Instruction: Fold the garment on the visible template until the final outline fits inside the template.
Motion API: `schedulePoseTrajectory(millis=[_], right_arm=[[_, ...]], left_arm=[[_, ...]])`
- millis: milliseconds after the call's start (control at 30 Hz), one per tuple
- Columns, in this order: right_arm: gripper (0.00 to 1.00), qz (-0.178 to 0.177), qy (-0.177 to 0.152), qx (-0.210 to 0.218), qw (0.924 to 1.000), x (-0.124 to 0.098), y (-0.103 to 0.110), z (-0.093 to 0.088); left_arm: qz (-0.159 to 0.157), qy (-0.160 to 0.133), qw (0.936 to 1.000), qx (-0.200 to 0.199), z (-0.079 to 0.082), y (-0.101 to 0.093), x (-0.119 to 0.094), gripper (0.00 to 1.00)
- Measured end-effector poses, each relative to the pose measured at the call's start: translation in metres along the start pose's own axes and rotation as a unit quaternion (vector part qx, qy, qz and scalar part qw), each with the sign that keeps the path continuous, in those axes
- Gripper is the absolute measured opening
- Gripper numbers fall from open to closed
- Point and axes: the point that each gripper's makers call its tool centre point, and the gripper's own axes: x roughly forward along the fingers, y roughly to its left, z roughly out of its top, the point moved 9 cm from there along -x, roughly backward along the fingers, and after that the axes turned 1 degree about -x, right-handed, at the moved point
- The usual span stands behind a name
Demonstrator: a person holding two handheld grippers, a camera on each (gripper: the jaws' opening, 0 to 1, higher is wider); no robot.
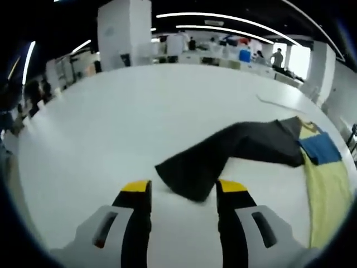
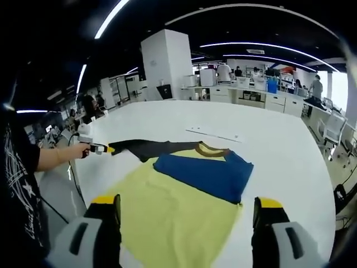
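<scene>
From my left gripper view, the left gripper (image 1: 183, 192) has its yellow-tipped jaws spread apart with nothing between them, poised just short of the cuff of the dark sleeve (image 1: 223, 156), which stretches flat across the white table (image 1: 111, 123) toward me. That sleeve runs back to the garment (image 1: 326, 184) at the right edge, where I can see its pale yellow body and a blue patch (image 1: 321, 148) lying over it. Switching to the right gripper view, the right gripper (image 2: 187, 209) is also wide open and empty, hanging above the near hem of the garment (image 2: 167, 218). The yellow body lies spread on the table (image 2: 268, 139), the blue sleeve (image 2: 203, 173) is folded across the chest below the brown collar (image 2: 212, 149), and the dark sleeve (image 2: 148, 148) extends out to the left. At that sleeve's tip I see the left gripper (image 2: 106, 148) held in a person's hand (image 2: 83, 149). A thin strip (image 2: 215, 134) lies on the table beyond the collar; I cannot tell what it is.
</scene>
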Motion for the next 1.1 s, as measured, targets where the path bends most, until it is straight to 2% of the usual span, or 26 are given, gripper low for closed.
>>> schedulePoseTrajectory(millis=[33, 100, 267, 333, 400, 433, 533, 567, 600, 633, 767, 867, 1033, 1067, 1100], right_arm=[[0.99, -0.002, 0.0, 0.002, 1.0, 0.0, 0.0, -0.001], [0.98, -0.003, 0.005, 0.006, 1.0, 0.0, -0.001, -0.003], [0.97, -0.006, 0.005, 0.026, 0.9996, 0.0, -0.004, -0.007], [0.97, -0.007, 0.007, 0.019, 0.9998, -0.001, -0.002, -0.007], [0.98, -0.01, 0.007, 0.016, 0.9998, -0.001, -0.003, -0.007], [0.98, -0.01, 0.007, 0.014, 0.9998, -0.002, -0.003, -0.007], [0.98, -0.012, 0.007, 0.011, 0.9998, -0.003, -0.004, -0.008], [0.98, -0.013, 0.008, 0.013, 0.9998, -0.003, -0.004, -0.008], [0.98, -0.014, 0.008, 0.013, 0.9998, -0.003, -0.004, -0.008], [0.98, -0.015, 0.006, 0.014, 0.9998, -0.004, -0.005, -0.009], [0.98, -0.018, 0.012, 0.012, 0.9997, -0.004, -0.005, -0.012], [0.98, -0.022, 0.016, 0.014, 0.9995, -0.004, -0.005, -0.015], [0.98, -0.02, 0.015, 0.013, 0.9996, -0.005, -0.004, -0.015], [0.98, -0.022, 0.016, 0.011, 0.9996, -0.005, -0.003, -0.015], [0.98, -0.023, 0.017, 0.011, 0.9995, -0.005, -0.004, -0.015]], left_arm=[[0.017, 0.006, 0.9995, -0.026, -0.004, -0.001, -0.002, 0.38], [0.019, 0.004, 0.9987, -0.047, -0.007, 0.004, 0.006, 0.37], [0.021, 0.0, 0.9983, -0.054, -0.012, -0.008, 0.006, 0.3], [0.024, 0.0, 0.9957, -0.089, -0.012, -0.011, 0.009, 0.27], [0.019, -0.015, 0.994, -0.106, -0.01, -0.015, 0.01, 0.24], [0.021, -0.014, 0.9924, -0.121, -0.011, -0.018, 0.009, 0.22], [0.031, -0.005, 0.9907, -0.133, -0.014, -0.021, 0.005, 0.22], [0.044, -0.02, 0.9899, -0.133, -0.012, -0.024, 0.0, 0.2], [0.043, -0.005, 0.9879, -0.149, -0.015, -0.028, -0.003, 0.19], [0.051, -0.009, 0.9866, -0.155, -0.013, -0.025, -0.001, 0.17], [0.069, -0.005, 0.986, -0.152, -0.013, -0.025, 0.003, 0.15], [0.082, 0.0, 0.9877, -0.133, -0.011, -0.027, 0.006, 0.13], [0.092, 0.003, 0.9847, -0.148, -0.004, -0.017, 0.021, 0.08], [0.089, 0.001, 0.9854, -0.145, -0.004, -0.016, 0.023, 0.05], [0.066, -0.006, 0.9874, -0.144, -0.003, -0.016, 0.027, 0.01]])
